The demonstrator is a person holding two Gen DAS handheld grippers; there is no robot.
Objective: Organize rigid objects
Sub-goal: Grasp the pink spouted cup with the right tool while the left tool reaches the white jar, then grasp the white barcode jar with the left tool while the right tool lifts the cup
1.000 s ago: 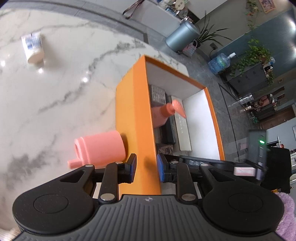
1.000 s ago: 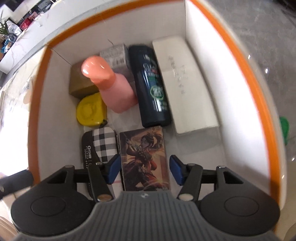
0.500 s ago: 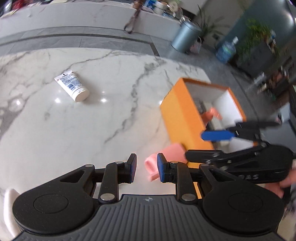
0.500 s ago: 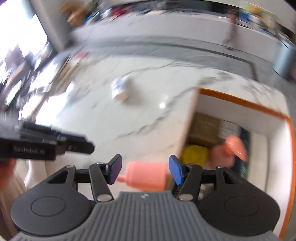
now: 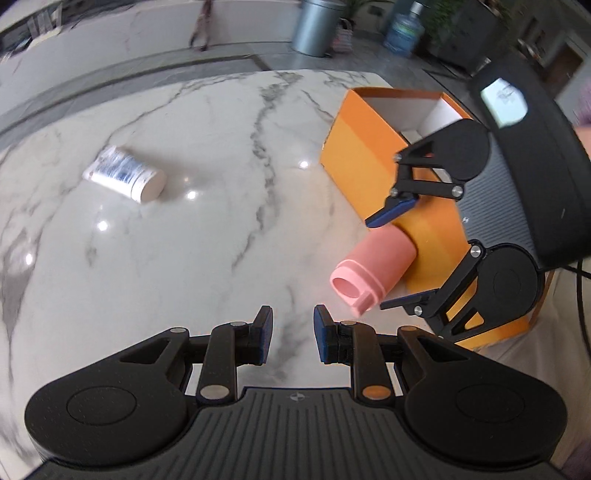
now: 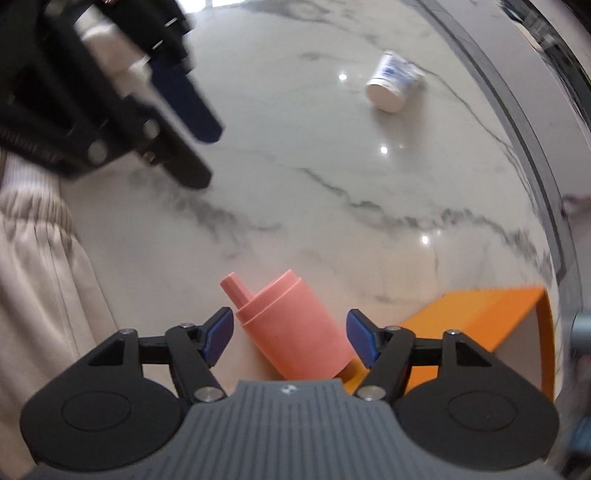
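Observation:
A pink plastic cup with a small spout (image 5: 373, 268) lies on its side on the marble table beside the orange box (image 5: 364, 153). My right gripper (image 6: 290, 335) is open, its blue pads either side of the pink cup (image 6: 295, 332) without touching it; it shows in the left wrist view (image 5: 397, 254) too. My left gripper (image 5: 290, 334) is empty, its jaws a narrow gap apart, just left of the cup. A white tube with blue print (image 5: 123, 174) lies farther off on the table, also in the right wrist view (image 6: 393, 82).
The orange box (image 6: 476, 314) stands at the table's right end; its contents are hidden from here. The marble table (image 5: 184, 258) stretches left. A grey bin (image 5: 314, 26) and water bottle (image 5: 402, 27) stand on the floor beyond. Pale clothing (image 6: 40, 280) is at the near edge.
My right gripper left the inside of the box and swung down to straddle the pink cup. My left gripper pulled back from the box wall and now faces the open table.

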